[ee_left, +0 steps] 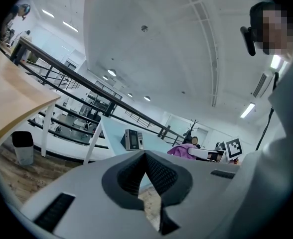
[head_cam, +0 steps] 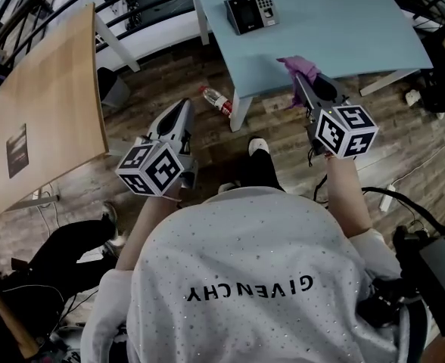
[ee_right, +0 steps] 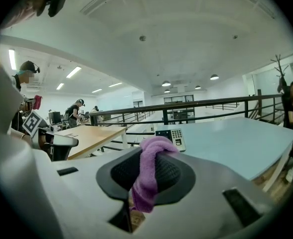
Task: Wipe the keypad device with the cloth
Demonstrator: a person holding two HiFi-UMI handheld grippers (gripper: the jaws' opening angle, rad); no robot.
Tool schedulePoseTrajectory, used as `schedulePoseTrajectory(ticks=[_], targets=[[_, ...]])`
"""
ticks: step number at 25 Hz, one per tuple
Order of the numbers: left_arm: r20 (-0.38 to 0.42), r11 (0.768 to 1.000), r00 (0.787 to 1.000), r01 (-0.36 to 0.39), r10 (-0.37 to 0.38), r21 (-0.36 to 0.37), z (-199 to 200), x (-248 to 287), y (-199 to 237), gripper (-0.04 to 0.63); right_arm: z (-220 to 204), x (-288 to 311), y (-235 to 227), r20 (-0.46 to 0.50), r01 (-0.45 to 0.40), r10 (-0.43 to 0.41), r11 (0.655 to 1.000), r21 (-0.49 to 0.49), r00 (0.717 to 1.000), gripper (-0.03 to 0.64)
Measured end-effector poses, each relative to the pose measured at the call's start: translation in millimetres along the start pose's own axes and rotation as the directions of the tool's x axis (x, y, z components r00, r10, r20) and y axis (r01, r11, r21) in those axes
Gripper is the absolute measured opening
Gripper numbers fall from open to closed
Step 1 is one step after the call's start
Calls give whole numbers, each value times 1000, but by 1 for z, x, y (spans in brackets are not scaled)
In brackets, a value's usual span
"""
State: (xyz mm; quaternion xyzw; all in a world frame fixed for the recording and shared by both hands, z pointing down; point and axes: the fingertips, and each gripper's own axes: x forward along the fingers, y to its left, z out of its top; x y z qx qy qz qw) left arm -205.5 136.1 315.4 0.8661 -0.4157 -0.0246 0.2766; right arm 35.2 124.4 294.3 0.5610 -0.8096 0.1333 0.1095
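The keypad device [head_cam: 251, 11], black with a grey key block, stands on the pale blue table [head_cam: 343, 29] near its far left corner; it also shows in the right gripper view [ee_right: 172, 138] and the left gripper view [ee_left: 132, 139]. A purple cloth [head_cam: 301, 68] hangs pinched in my right gripper [head_cam: 304, 82], which is shut on it over the table's near edge, well short of the device. The cloth [ee_right: 149, 176] drapes between the dark pads. My left gripper [head_cam: 178, 112] is held over the floor left of the table, its jaws closed with nothing between them [ee_left: 145, 158].
A wooden table [head_cam: 48, 112] stands at the left. A plastic bottle [head_cam: 216, 100] lies on the wood floor by the blue table's leg. A small bin [ee_left: 22, 146] sits under the wooden table. Railings and other people are far behind.
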Motion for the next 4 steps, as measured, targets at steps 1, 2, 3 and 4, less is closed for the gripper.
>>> schedulePoseTrajectory(ticks=[1, 2, 3, 4], targets=[[0, 1000, 1000, 2, -2, 0, 0, 0, 0, 0, -1, 0, 1, -1, 0, 0, 1000, -1, 1000, 63], [0, 1000, 1000, 3, -3, 0, 0, 0, 0, 0, -1, 1, 2, -1, 0, 0, 1000, -3, 1000, 63], [1, 1000, 1000, 4, -4, 1, 0, 0, 0, 0, -1, 1, 2, -2, 0, 0, 1000, -4, 1000, 63], [2, 1000, 1000, 5, -5, 1, 0, 0, 0, 0, -2, 1, 3, -2, 0, 0, 1000, -5, 1000, 63]])
